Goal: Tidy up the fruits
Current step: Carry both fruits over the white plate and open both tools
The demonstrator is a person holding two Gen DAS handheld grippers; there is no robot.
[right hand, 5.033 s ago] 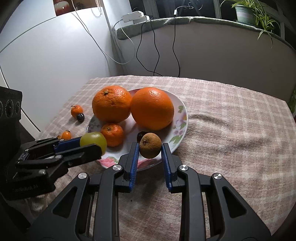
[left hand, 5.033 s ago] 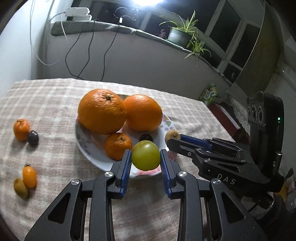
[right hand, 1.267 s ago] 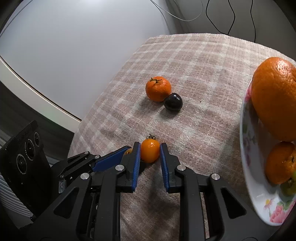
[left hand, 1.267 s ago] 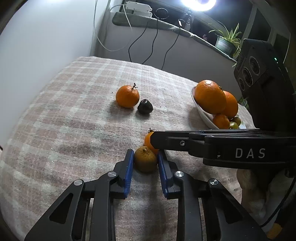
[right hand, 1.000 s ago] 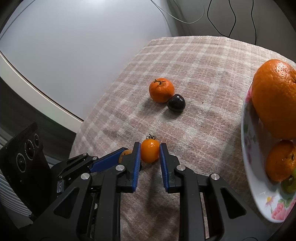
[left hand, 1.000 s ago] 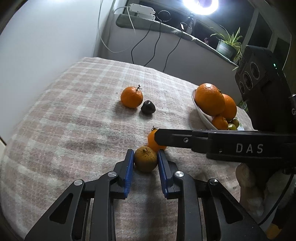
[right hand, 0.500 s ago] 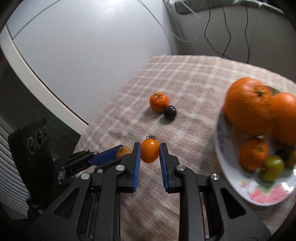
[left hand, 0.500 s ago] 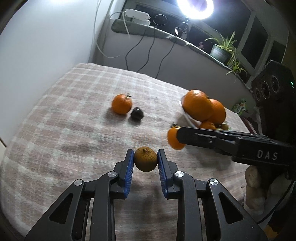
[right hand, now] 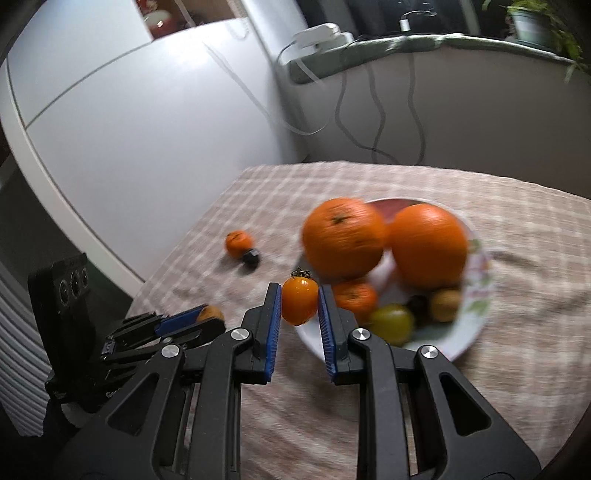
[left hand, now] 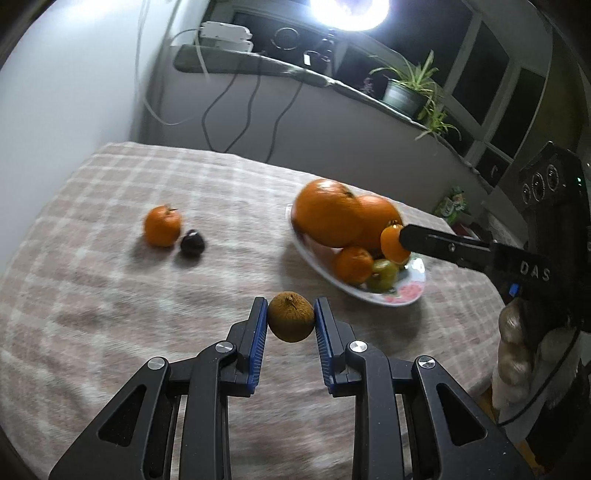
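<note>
My left gripper [left hand: 290, 320] is shut on a small brown fruit [left hand: 290, 316] and holds it above the cloth, short of the floral plate [left hand: 402, 291]. My right gripper [right hand: 299, 301] is shut on a small orange tomato [right hand: 299, 300] and holds it at the plate's [right hand: 476, 258] near left rim; the tomato also shows in the left wrist view [left hand: 393, 243]. The plate holds two large oranges [left hand: 327, 218], a small mandarin [left hand: 353, 264], a green fruit [left hand: 384, 274] and a brown fruit [right hand: 445, 304]. A mandarin [left hand: 162, 226] and a dark plum [left hand: 192, 242] lie on the cloth to the left.
The table wears a checked cloth [left hand: 110, 295]. A white wall [left hand: 66, 92] stands to the left. A sill with cables, a power strip [left hand: 225, 35] and a potted plant [left hand: 406, 96] runs behind the table. A bright lamp [left hand: 349, 13] shines overhead.
Both grippers have lifted their fruits off the cloth and carried them to the right toward the plate. The orange tomato is now at the plate's rim.
</note>
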